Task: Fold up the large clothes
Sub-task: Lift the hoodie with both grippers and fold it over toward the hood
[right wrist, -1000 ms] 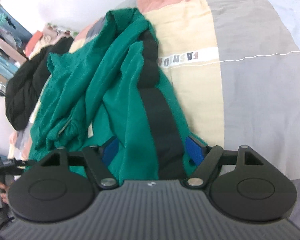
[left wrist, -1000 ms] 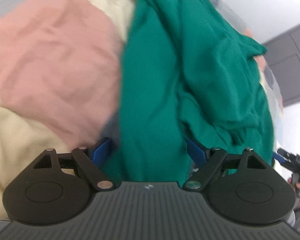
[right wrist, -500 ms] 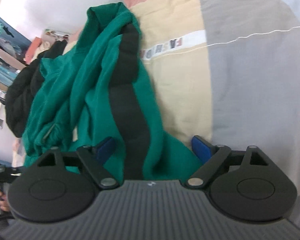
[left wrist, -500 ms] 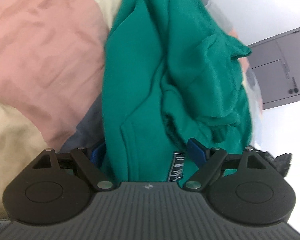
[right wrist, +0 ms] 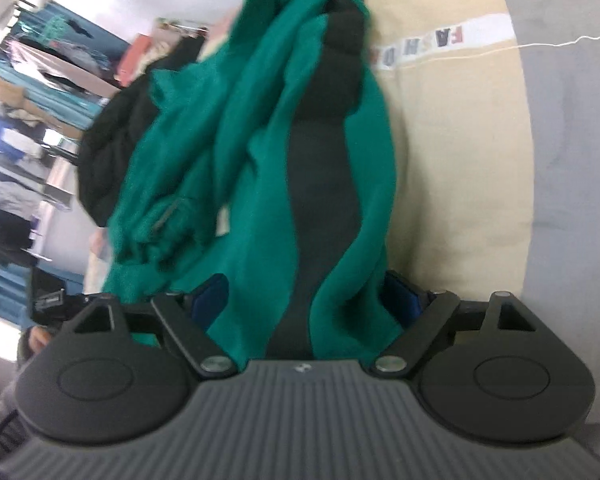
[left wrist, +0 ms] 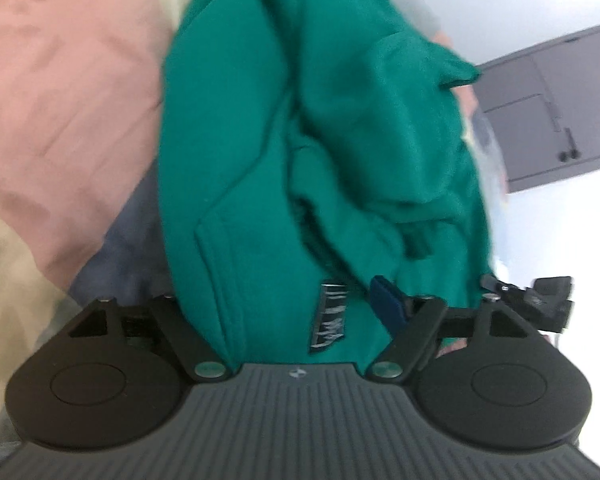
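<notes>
Both views showed patchwork bedspread in pink, cream, grey blocks; grey cabinet behind, clothes rack off to side. No containers seen. Bunched green fleece garment with black stripe hung between fingers; left gripper and right gripper each clamped on it.

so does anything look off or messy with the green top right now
Yes: the green garment is bunched and twisted rather than flat, its black stripe snaking between the right gripper fingers. At the left gripper a sewn label shows, so it may be inside out. A black garment is heaped behind on the patchwork bedspread.
</notes>
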